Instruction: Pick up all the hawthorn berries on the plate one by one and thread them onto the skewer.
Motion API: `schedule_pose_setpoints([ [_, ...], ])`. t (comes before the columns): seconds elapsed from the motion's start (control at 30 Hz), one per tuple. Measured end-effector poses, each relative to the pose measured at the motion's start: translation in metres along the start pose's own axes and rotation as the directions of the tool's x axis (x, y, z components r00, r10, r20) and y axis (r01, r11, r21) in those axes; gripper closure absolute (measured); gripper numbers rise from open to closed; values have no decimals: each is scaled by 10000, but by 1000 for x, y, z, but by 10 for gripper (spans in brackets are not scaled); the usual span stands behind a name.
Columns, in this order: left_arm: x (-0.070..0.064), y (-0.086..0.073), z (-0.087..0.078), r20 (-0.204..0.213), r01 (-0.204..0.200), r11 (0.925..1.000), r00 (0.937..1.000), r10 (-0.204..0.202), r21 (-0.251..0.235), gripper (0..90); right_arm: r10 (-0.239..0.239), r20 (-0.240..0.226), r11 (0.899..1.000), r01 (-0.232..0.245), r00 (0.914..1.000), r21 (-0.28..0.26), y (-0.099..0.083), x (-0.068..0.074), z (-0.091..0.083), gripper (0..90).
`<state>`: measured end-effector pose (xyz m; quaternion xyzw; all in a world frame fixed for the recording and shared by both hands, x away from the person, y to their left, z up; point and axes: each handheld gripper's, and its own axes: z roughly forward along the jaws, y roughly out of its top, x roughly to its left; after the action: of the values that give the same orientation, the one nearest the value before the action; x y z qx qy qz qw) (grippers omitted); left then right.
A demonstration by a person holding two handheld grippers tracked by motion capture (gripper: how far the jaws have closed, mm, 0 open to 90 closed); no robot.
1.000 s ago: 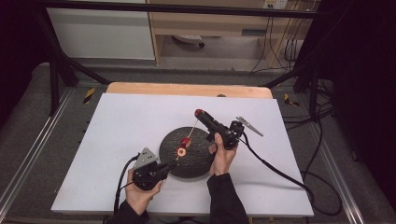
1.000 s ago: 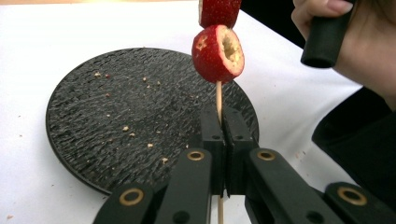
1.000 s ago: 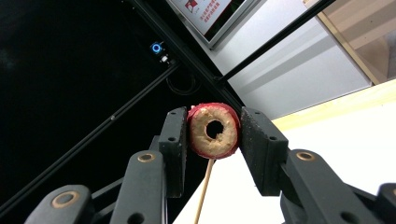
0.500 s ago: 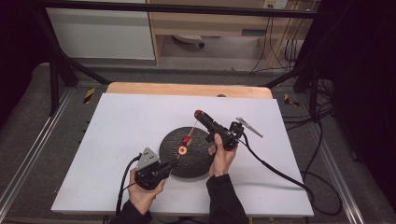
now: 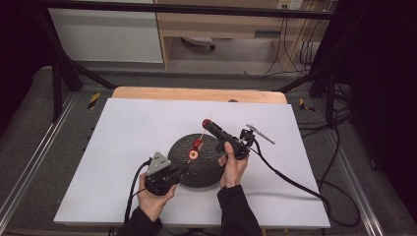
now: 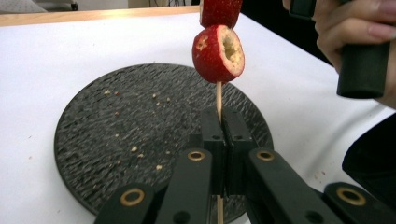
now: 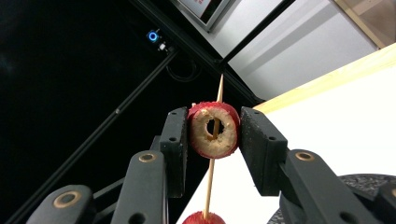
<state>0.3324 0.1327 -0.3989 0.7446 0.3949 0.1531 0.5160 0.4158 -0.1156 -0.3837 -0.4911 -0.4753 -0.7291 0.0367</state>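
A thin wooden skewer (image 6: pixel 218 95) stands over a round black plate (image 5: pixel 206 169). My left gripper (image 6: pixel 223 121) is shut on the skewer's lower part, at the plate's near left edge (image 5: pixel 183 168). Two hollowed red fruit pieces are threaded on the stick, the lower one (image 6: pixel 218 53) just above my left jaws and another (image 6: pixel 219 9) above it. My right gripper (image 7: pixel 214 135) is shut on a third red fruit ring (image 7: pixel 198 137) near the skewer's tip, with the stick passing through its hole. In the high view that gripper (image 5: pixel 206 123) reaches in from the right.
The plate (image 6: pixel 116 130) carries scattered crumbs and lies on a white table cover (image 5: pixel 128 132) with a wooden strip (image 5: pixel 196 93) at the far edge. The right gripper's cable (image 5: pixel 285 177) trails across the table's right side. Black frame bars and shelving stand behind.
My left gripper has shifted slightly right toward the plate. The skewer, the fruit and my right gripper stay almost where they were.
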Motion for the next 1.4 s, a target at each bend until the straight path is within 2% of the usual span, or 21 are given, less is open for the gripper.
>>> schedule_pose_setpoints([
  [0.2,2,8,6,-47,11,10000,10000,-11,-6,888,-34,-64,9991,36,10000,413,-8,-2,1,634],
  [0.5,7,6,9,96,61,9999,9999,-62,112,888,-233,107,9971,225,9997,729,-13,-3,2,628],
  [0.57,8,5,9,148,112,9999,9998,-114,107,888,-521,156,9956,507,9985,792,-14,-4,2,618],
  [0.73,11,2,6,215,133,9998,9997,-136,176,888,-1185,180,9877,1160,9928,1045,-7,0,-3,506],
  [0.87,15,0,1,227,32,9997,9997,-38,253,888,-1887,373,9725,1814,9813,1463,1,3,-9,417],
  [1.0,20,-2,-3,229,-61,9993,9997,53,365,887,-2474,611,9505,2299,9670,2089,6,-1,-17,301],
  [1.13,24,-4,-6,224,-233,9982,9995,221,558,887,-3133,720,9198,2838,9469,2709,8,-7,-25,188],
  [1.23,27,-4,-9,248,-286,9973,9993,270,678,887,-3715,927,8882,3246,9238,3251,10,-12,-31,119],
  [1.4,31,-4,-11,322,-361,9943,9989,330,1007,886,-4523,979,8272,3760,8865,4176,10,-23,-45,47],
])
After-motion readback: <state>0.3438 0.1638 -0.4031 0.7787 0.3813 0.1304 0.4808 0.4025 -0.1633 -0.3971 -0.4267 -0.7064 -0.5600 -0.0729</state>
